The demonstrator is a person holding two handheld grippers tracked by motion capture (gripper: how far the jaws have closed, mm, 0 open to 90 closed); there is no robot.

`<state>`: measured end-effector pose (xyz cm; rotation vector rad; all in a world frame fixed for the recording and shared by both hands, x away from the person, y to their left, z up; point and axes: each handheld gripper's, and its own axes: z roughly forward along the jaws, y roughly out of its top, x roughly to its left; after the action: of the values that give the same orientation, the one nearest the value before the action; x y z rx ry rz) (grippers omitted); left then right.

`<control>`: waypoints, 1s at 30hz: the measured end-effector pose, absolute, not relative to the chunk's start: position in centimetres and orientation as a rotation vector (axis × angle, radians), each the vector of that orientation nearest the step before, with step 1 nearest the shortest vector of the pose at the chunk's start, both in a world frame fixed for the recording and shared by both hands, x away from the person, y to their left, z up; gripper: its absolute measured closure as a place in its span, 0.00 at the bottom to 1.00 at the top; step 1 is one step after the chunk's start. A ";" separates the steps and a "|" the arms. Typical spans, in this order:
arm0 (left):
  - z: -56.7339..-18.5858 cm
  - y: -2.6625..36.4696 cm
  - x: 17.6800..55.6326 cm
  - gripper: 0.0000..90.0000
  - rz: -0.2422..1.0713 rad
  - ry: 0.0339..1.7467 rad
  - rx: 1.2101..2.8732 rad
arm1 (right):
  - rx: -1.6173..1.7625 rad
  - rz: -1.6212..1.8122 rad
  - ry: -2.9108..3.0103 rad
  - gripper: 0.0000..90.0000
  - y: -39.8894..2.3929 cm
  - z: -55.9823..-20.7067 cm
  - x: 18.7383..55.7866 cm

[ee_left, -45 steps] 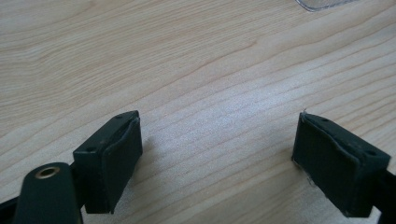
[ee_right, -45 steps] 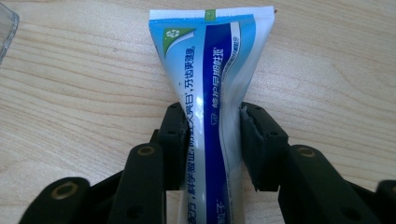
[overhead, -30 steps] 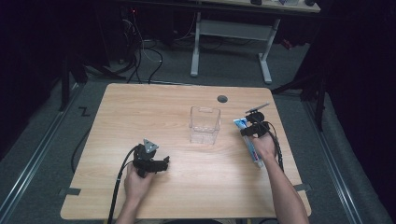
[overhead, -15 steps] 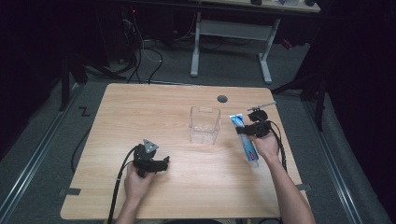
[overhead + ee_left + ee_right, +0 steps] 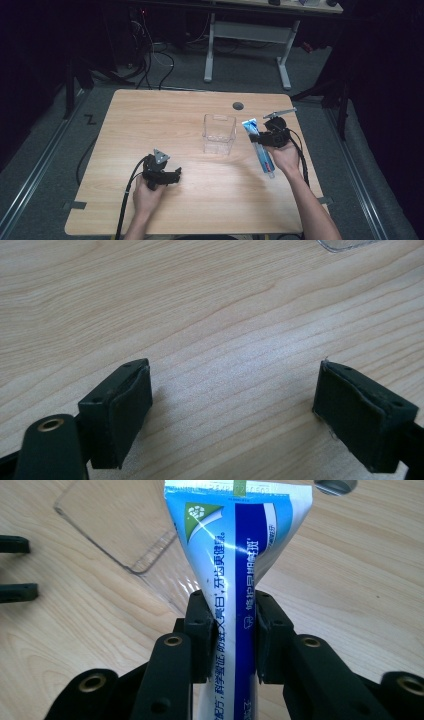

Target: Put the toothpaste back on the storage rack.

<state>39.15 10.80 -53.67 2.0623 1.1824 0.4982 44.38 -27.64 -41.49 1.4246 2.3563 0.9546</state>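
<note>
A blue and white toothpaste tube (image 5: 260, 150) is pinched across its middle by my right gripper (image 5: 263, 140), which is shut on it and holds it above the right side of the wooden table (image 5: 150, 115). In the right gripper view the tube (image 5: 235, 545) rises between the jaws of the right gripper (image 5: 231, 610), flat crimped end farthest away. A clear plastic container (image 5: 219, 133) stands upright mid-table, just left of the tube. My left gripper (image 5: 176, 176) rests low near the front left. Its jaws (image 5: 232, 390) stand wide apart over bare wood.
A round grey cable hole (image 5: 238, 106) sits behind the container near the table's far edge. Cables trail from both grippers off the front edge. A white-legged desk (image 5: 247, 35) stands on the floor beyond. The left gripper's jaws (image 5: 17, 592) show at the right gripper view's left edge.
My right hand has lifted the tube off the table and carried it slightly left, toward the clear container. The left hand has stayed where it was.
</note>
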 end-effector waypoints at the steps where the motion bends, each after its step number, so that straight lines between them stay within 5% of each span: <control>1: -53.7 10.8 39.2 0.18 0.498 1.182 2.062 | 1.425 0.967 2.357 0.80 -27.5 -41.4 44.3; 30: -53.7 10.8 39.2 0.18 0.498 1.182 2.063 | 1.205 1.156 2.374 0.80 -23.9 -38.4 42.5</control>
<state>39.15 10.81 -53.66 2.0632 1.1819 0.4982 42.47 -23.89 -38.44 1.2048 2.3736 1.1555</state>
